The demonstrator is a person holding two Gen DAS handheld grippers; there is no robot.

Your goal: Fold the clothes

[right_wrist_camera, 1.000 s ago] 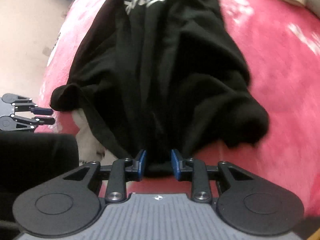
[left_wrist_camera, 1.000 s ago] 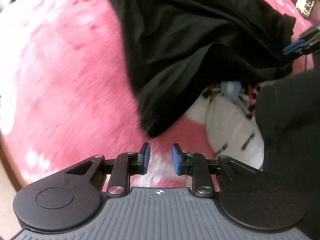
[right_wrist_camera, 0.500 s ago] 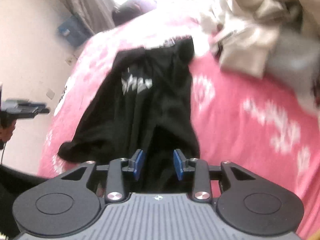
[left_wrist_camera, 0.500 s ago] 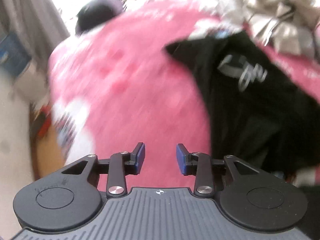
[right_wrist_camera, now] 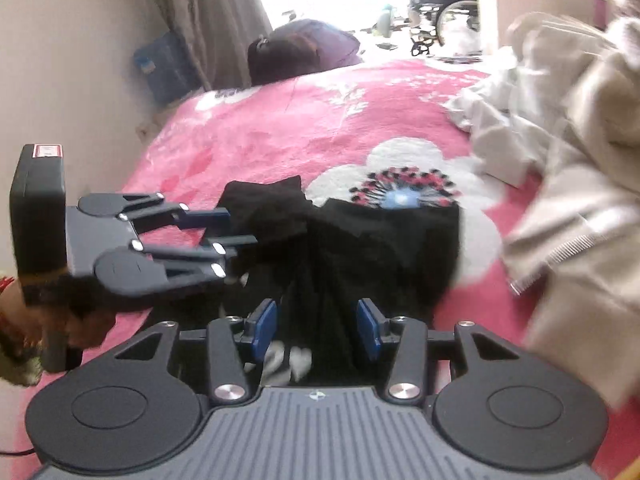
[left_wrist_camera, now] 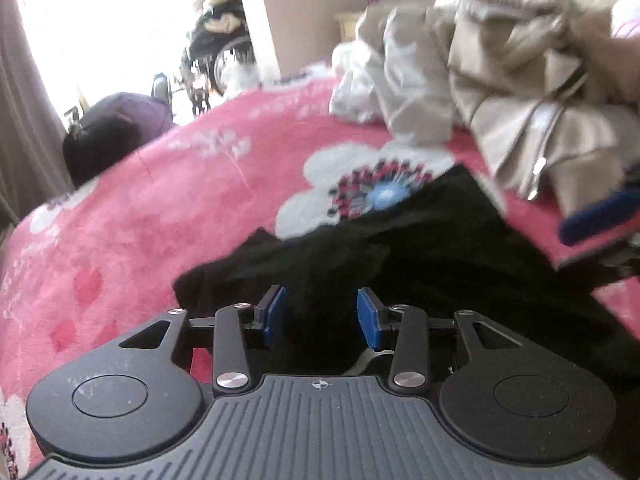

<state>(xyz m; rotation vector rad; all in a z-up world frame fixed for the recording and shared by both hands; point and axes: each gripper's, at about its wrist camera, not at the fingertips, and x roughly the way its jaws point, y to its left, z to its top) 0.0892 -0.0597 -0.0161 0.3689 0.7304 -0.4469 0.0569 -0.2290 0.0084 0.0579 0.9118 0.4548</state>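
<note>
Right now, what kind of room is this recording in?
Most likely a bedroom: a pink floral blanket covers a bed, curtains hang by a bright window, and unfolded pale clothes are piled beside a black garment.

One black garment (right_wrist_camera: 360,248), two grippers (left_wrist_camera: 320,316) (right_wrist_camera: 316,328)

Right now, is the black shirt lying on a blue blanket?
No, the black shirt lies bunched on a pink blanket with white flowers.
</note>
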